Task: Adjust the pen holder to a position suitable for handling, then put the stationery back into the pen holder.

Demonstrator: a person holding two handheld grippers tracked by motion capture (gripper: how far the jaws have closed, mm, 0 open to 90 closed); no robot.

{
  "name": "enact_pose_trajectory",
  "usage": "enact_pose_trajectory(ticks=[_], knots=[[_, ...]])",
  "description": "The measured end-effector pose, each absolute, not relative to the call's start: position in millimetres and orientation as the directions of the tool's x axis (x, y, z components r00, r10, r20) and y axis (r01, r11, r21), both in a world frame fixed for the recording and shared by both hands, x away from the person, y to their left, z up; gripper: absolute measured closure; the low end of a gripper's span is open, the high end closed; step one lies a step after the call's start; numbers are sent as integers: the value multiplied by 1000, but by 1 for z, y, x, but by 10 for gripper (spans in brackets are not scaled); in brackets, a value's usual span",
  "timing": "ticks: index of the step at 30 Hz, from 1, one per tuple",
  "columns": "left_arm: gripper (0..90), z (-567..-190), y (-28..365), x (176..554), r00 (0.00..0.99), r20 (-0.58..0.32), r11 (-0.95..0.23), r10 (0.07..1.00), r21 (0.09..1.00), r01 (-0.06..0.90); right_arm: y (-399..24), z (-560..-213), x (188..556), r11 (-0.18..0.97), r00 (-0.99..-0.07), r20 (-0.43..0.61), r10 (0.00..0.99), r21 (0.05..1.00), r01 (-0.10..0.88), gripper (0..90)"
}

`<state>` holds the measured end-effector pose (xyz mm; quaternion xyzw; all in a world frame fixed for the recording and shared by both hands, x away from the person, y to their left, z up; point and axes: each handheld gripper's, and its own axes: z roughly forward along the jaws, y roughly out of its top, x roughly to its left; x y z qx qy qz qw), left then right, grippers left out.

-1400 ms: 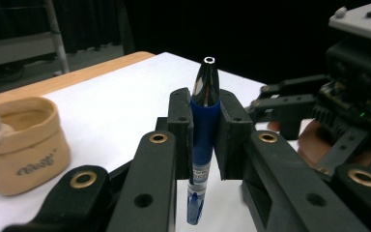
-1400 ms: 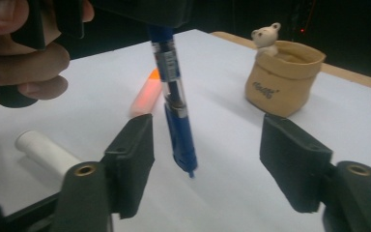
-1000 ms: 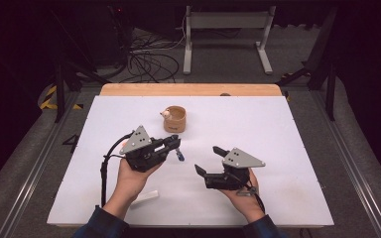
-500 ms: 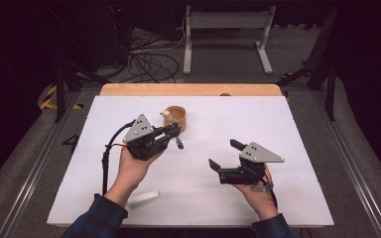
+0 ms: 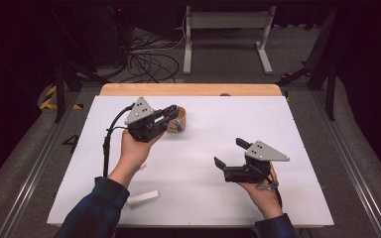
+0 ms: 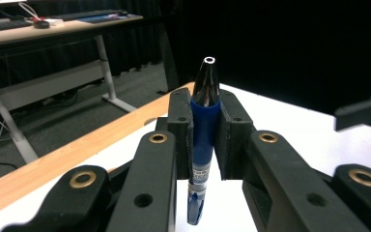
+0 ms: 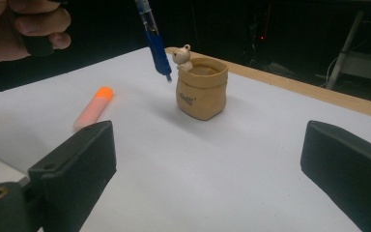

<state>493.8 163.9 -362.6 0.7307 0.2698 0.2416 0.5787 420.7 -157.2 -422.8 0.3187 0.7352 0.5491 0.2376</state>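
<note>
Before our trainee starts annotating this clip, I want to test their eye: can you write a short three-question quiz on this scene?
1. True or false: the left gripper is shut on the blue pen.
2. The right gripper is: A open with nothing between its jaws, B shut on the pen, C holding the pot.
3. What figure sits on the rim of the tan pot?

Key: 1 true; 2 A; 3 a small bear-like figure.

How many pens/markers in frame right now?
3. A blue pen is clamped in the left gripper, hanging beside the tan pot. An orange highlighter lies on the white table, and a white marker near its front edge. More may sit hidden inside the pot.
</note>
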Motion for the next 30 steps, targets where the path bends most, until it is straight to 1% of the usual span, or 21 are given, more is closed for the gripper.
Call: enact_pose_trajectory(ticks=[10, 15, 19, 25, 30], knots=[[795, -364, 165, 523, 690, 44, -180, 722, 975, 127, -161, -422, 421, 188, -678, 3, 735, 960, 208, 67], [795, -366, 170, 538, 661, 18, -151, 750, 978, 144, -162, -422, 421, 188, -675, 6, 738, 959, 214, 67], [795, -368, 172, 547, 636, 28, -151, 771, 978, 141, -163, -422, 421, 186, -673, 5, 740, 959, 211, 67], [794, -373, 171, 558, 623, 40, -163, 781, 976, 141, -165, -421, 421, 182, -668, 7, 745, 960, 213, 67], [794, -380, 170, 567, 606, 50, -183, 794, 970, 161, -166, -421, 421, 176, -664, 10, 748, 961, 212, 68]])
